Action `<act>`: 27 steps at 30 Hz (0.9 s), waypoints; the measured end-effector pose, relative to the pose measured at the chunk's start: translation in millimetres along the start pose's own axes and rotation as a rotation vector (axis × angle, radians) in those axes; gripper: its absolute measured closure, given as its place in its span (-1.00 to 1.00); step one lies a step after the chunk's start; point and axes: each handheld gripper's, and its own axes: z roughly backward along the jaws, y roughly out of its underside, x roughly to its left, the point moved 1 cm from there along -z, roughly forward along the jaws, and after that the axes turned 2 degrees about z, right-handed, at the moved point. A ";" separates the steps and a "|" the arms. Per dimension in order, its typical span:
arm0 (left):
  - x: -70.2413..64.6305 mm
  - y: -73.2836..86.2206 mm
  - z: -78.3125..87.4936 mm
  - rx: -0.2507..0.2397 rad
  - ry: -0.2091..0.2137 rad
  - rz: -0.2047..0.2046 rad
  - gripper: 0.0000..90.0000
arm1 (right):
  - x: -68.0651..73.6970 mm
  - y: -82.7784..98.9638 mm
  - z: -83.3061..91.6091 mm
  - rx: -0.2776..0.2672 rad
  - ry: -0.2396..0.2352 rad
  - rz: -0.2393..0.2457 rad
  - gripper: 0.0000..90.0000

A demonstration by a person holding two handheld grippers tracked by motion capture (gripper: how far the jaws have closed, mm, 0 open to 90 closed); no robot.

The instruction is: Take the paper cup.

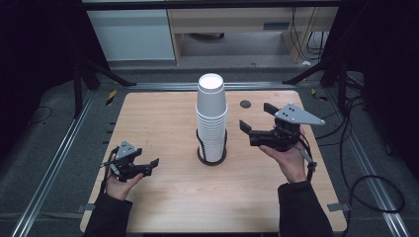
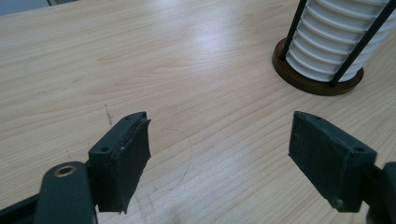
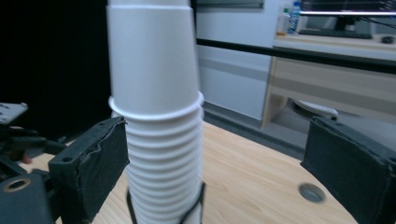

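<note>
Mid-bench, a tall stack of white cups stands upside down in its wire holder, left gripper and right gripper both gaping, holding nothing.

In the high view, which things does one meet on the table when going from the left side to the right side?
Left gripper, black, held low by the left hand → tall stack of white paper cups in a black wire holder with a round dark base → right gripper, black with a grey plate, raised in the right hand.

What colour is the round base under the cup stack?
Dark brown base, clearest in the left gripper view.
</note>
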 end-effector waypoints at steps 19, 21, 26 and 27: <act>-2.8 1.0 -3.2 0.005 0.011 -0.004 -0.57 | 29.6 -18.5 -58.7 -0.037 -0.099 -0.016 -0.86; -3.1 0.8 -3.1 0.003 0.013 -0.006 -0.57 | 30.2 -18.0 -64.3 -0.030 -0.103 -0.018 -0.86; -3.8 0.4 -2.6 -0.003 0.015 -0.006 -0.57 | 33.1 -13.5 -81.4 -0.012 -0.110 -0.018 -0.86; -3.8 0.3 -2.5 -0.004 0.015 -0.006 -0.57 | 33.6 -12.8 -84.0 -0.009 -0.113 -0.017 -0.86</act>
